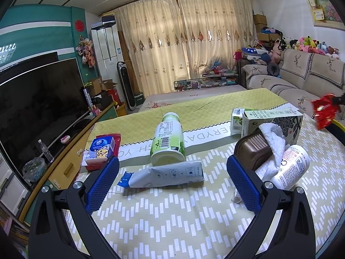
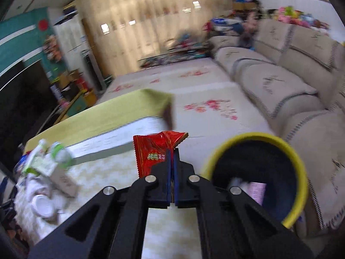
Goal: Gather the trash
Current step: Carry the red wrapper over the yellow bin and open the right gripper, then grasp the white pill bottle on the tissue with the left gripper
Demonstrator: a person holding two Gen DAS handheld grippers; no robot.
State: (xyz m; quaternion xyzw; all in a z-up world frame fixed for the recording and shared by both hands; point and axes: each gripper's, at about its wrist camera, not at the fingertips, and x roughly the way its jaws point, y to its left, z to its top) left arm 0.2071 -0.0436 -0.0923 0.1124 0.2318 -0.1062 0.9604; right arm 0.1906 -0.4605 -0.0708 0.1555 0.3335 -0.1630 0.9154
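Observation:
My left gripper (image 1: 172, 168) is open and empty, low over the table, its blue pads either side of a flat grey-and-blue wrapper (image 1: 163, 176). Behind the wrapper lies a green-and-white bottle (image 1: 169, 139) on its side. My right gripper (image 2: 172, 153) is shut on a red snack wrapper (image 2: 155, 151), held above the table's edge just left of a yellow-rimmed bin (image 2: 254, 172). The red wrapper also shows in the left wrist view (image 1: 325, 110), at the far right.
On the table (image 1: 172, 215): a blue tissue pack (image 1: 101, 149) on a red packet, a brown container (image 1: 254, 149) with a white cloth (image 1: 273, 142), a white tube (image 1: 293, 166), a patterned box (image 1: 271, 123), a small carton (image 1: 237, 118). TV at left, sofa (image 2: 280, 82) at right.

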